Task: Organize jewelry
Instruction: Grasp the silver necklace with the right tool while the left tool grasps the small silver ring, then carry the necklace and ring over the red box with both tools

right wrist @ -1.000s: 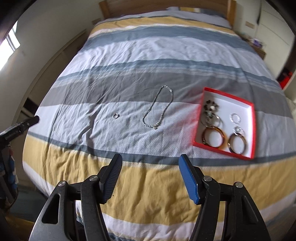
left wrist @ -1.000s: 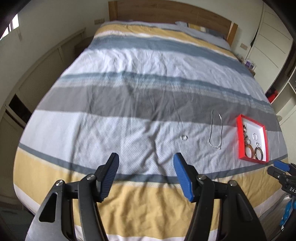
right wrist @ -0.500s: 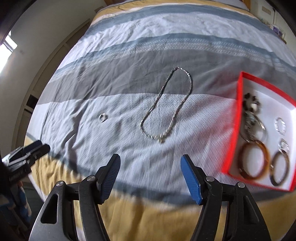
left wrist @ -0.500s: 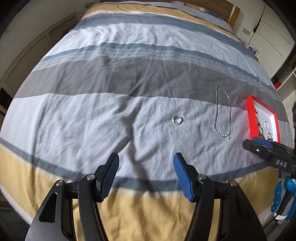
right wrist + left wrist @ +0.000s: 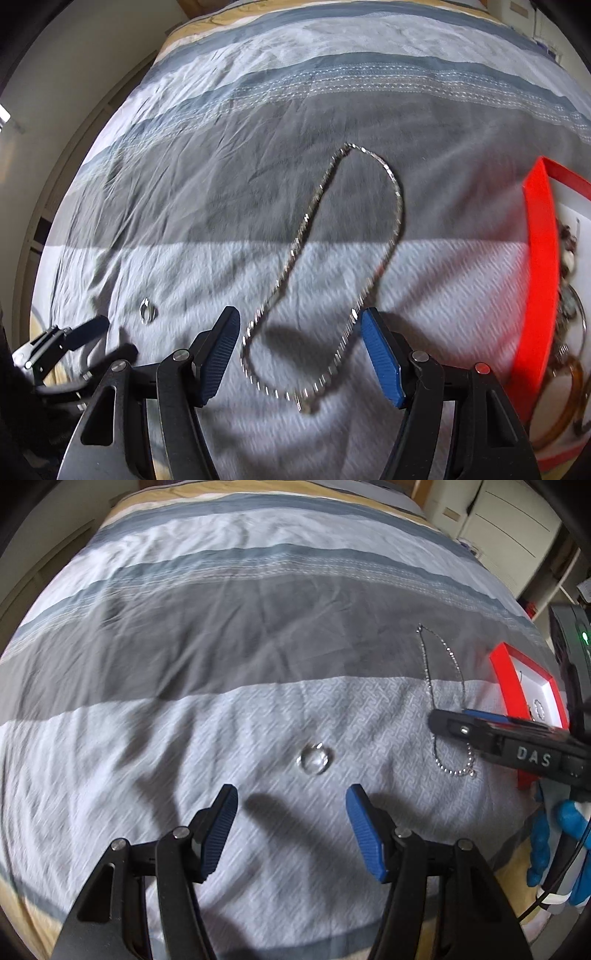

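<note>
Beside necklace, red tray's bangles.

Red tray cut off at right frame edge; contents blurred, only brown bangles partly discernible. Necklace crossed and partly hidden by right gripper. Ring blurred, detail unreadable.

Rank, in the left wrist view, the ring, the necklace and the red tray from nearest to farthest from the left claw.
1. ring: just ahead of the left claw, on the bedspread.
2. necklace: farther right.
3. red tray: far right, beyond the necklace.
</note>
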{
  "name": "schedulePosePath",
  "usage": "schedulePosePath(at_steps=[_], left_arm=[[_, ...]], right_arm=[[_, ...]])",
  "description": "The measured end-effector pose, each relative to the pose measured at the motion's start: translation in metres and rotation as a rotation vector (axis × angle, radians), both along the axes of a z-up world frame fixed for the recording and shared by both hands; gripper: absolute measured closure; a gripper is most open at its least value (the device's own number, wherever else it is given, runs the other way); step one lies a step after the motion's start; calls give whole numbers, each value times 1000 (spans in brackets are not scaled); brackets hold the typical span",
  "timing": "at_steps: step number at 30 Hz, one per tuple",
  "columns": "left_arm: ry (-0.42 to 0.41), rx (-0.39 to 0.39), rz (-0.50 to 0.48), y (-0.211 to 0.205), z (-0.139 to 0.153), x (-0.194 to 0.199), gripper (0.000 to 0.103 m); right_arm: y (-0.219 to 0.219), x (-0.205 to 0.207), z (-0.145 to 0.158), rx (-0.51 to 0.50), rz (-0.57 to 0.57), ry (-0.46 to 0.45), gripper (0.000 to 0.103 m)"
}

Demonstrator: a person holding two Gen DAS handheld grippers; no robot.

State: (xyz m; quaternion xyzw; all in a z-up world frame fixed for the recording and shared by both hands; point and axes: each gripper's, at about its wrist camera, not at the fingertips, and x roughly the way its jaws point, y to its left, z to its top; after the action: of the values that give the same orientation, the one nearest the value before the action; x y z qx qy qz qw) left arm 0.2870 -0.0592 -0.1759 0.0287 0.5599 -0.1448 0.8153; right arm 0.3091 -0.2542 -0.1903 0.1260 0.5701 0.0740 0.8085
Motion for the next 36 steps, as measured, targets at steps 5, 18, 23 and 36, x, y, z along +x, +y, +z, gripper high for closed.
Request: schedulePosePath(at_steps=[5, 18, 23, 36], left_arm=[[9, -15, -20, -9, -13, 14, 45], [14, -19, -26, -26, -20, 16, 85], [18, -36, -24, -34, -16, 7, 86], [-27, -44, -37, -39, 32, -17, 86]], right_arm=[[10, 14, -6, -42, 27, -15, 36], [-14, 5, -13, -31, 24, -6, 88], [-23, -11, -12, 33, 29, 13, 97], [-43, -72, 41, 133, -2, -52, 98]])
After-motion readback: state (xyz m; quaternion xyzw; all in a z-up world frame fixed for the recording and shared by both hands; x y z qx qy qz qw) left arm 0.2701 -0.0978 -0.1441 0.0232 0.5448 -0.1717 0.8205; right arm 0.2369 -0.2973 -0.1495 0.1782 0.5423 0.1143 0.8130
